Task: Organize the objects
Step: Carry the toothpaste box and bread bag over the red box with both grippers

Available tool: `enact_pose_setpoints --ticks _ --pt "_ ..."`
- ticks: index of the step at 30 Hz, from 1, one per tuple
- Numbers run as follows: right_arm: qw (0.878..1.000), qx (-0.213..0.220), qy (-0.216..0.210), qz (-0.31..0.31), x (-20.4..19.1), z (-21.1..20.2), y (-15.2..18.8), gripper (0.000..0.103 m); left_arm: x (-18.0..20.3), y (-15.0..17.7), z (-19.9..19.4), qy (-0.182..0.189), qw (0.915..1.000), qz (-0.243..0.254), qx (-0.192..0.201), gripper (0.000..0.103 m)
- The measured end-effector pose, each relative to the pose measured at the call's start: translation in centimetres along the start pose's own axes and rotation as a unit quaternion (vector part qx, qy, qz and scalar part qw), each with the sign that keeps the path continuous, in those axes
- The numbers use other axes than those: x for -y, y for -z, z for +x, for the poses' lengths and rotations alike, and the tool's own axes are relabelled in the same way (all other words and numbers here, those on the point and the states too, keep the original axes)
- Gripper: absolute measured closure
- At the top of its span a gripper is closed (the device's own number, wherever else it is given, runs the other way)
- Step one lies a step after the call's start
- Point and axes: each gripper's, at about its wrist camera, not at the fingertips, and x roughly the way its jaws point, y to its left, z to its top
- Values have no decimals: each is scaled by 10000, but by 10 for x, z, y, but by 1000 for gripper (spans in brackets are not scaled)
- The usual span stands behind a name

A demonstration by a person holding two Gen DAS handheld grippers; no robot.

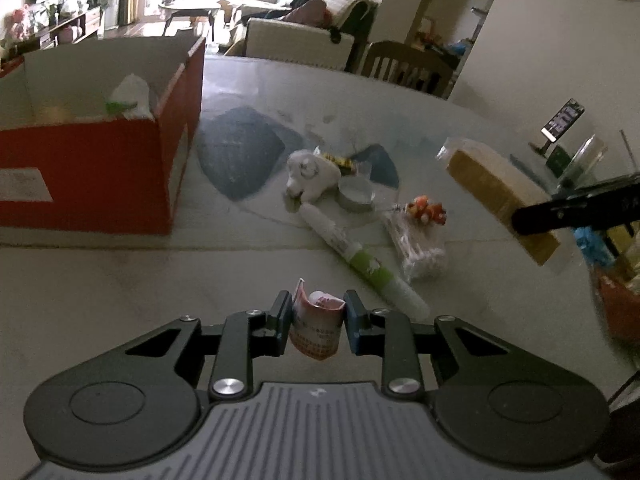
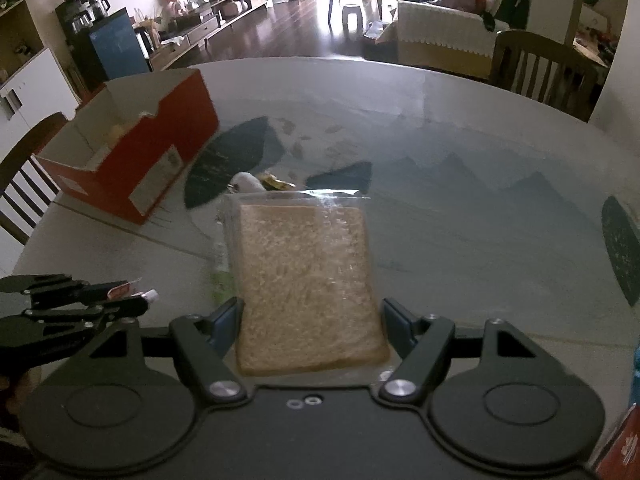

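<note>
Where the round, glass-topped desk (image 1: 120, 280) curves away to the left, an open red cardboard box with a pale inside (image 1: 100, 168) stands on it, holding a crumpled white-and-green plastic bag (image 1: 130, 98) against its right wall and a dim yellowish item deeper in that is too blurred to name. In the right wrist view the same box (image 2: 160, 160) shows a white label on its end.

Low over the near desk, the left hand-held gripper (image 1: 318, 316) points forward with its jaws drawn narrow on a small red-and-white tube with fine print (image 1: 318, 326), which stands upright between the pads. Ahead of it lie a long white-and-green tube (image 1: 360, 258), a clear packet of cotton swabs (image 1: 420, 250), a small orange toy figure (image 1: 428, 210), a white plush toy (image 1: 308, 176) and a shallow round clear dish (image 1: 358, 194), all close together.

On the right, the right hand-held gripper (image 2: 310, 320) is level and raised above the desk, its jaws set fairly wide and pressed on both sides of a slice of brown bread in a clear plastic bag (image 2: 308, 280), which juts forward flat.
</note>
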Motion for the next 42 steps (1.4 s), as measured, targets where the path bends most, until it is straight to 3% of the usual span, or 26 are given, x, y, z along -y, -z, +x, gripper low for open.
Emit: enact_pose_setpoints --ticks 21,31,42 --pt "9985 488 57 -255 -120 -8 -56 30 -88 -77 -70 203 9966 454 663 77" --pt "9958 628 26 -661 -177 11 -94 30 -144 -107 -81 -58 9949 555 837 77" --pt "9940 441 85 -997 -223 56 -138 30 -204 -136 -69 -509 9939 539 819 77"
